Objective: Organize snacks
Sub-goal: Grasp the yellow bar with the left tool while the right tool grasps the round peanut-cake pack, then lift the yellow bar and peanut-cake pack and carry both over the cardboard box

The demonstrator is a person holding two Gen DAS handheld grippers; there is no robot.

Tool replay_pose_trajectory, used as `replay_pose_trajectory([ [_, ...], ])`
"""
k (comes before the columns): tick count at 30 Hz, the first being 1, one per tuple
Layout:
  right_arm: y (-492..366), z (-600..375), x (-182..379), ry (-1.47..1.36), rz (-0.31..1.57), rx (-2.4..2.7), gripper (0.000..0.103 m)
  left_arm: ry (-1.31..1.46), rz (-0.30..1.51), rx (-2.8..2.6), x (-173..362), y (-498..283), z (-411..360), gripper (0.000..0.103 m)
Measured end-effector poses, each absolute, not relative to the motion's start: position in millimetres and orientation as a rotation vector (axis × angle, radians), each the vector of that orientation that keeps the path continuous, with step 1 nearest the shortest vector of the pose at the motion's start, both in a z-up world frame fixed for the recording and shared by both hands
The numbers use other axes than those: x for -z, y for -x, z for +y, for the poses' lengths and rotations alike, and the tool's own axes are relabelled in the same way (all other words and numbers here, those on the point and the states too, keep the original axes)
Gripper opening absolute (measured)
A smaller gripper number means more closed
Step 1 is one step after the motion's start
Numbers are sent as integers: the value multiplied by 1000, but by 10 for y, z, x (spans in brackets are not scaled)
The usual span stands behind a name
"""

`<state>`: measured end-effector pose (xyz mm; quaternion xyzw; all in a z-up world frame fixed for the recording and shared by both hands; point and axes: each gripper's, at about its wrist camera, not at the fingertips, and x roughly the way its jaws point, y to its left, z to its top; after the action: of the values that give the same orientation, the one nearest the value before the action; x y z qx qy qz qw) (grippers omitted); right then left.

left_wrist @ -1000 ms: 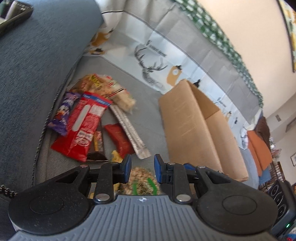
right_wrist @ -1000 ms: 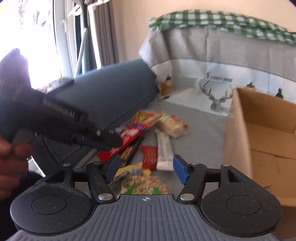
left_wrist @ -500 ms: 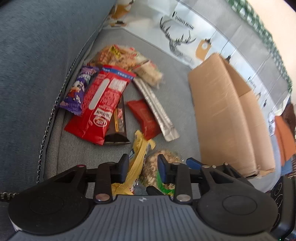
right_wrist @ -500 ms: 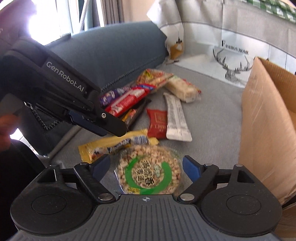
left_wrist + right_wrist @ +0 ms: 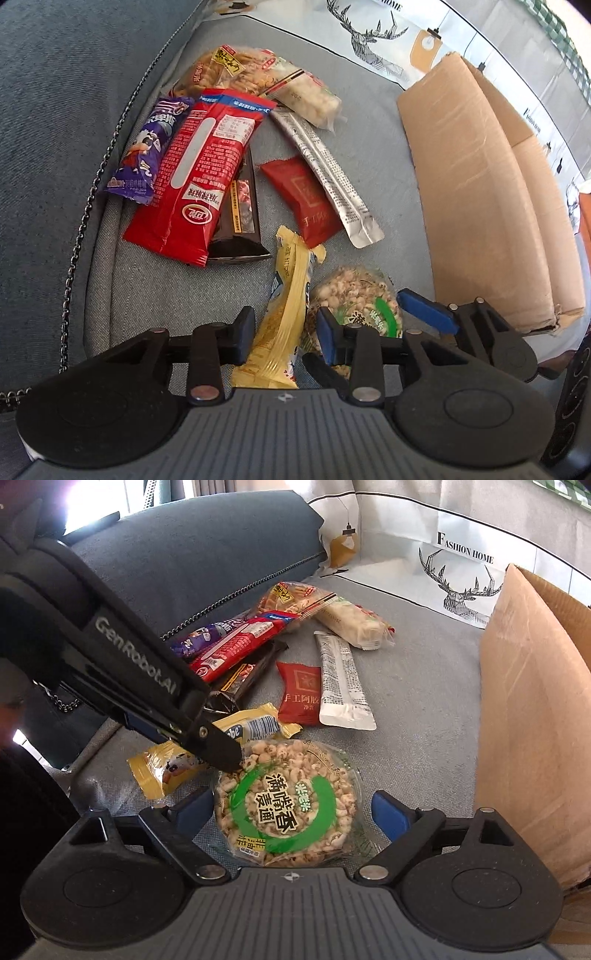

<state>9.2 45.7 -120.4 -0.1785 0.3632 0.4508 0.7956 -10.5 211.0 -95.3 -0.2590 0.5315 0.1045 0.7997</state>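
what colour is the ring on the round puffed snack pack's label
Green, with white and black characters, on the round snack pack; clearest in the right wrist view.

Your left tool (image 5: 284, 332) covered the near end of the yellow packet (image 5: 288, 295), so you could not see whether its pads touched the wrapper. The dark bar (image 5: 240, 206) lay half under the red packet (image 5: 199, 173). The cardboard box (image 5: 535, 709) ran off the frame's right edge, its inside hidden.
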Motion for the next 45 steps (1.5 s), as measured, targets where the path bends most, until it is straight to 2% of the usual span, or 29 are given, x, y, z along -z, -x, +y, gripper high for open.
replay_pose_trajectory([
  [5, -78, 445, 1194, 388, 782, -985, 87, 530, 1130, -200, 937, 99, 2045, 18],
  [8, -50, 437, 1165, 394, 770, -997, 82, 503, 1122, -191, 911, 106, 1983, 14],
  [16, -40, 378, 1044, 376, 717, -949, 82, 525, 951, -160, 722, 285, 1998, 13],
  [30, -143, 372, 1116, 377, 810, -918, 83, 440, 1155, -274, 886, 50, 1981, 15],
  [45, -167, 412, 1119, 376, 821, -918, 86, 421, 1199, -260, 983, 3, 1933, 15],
])
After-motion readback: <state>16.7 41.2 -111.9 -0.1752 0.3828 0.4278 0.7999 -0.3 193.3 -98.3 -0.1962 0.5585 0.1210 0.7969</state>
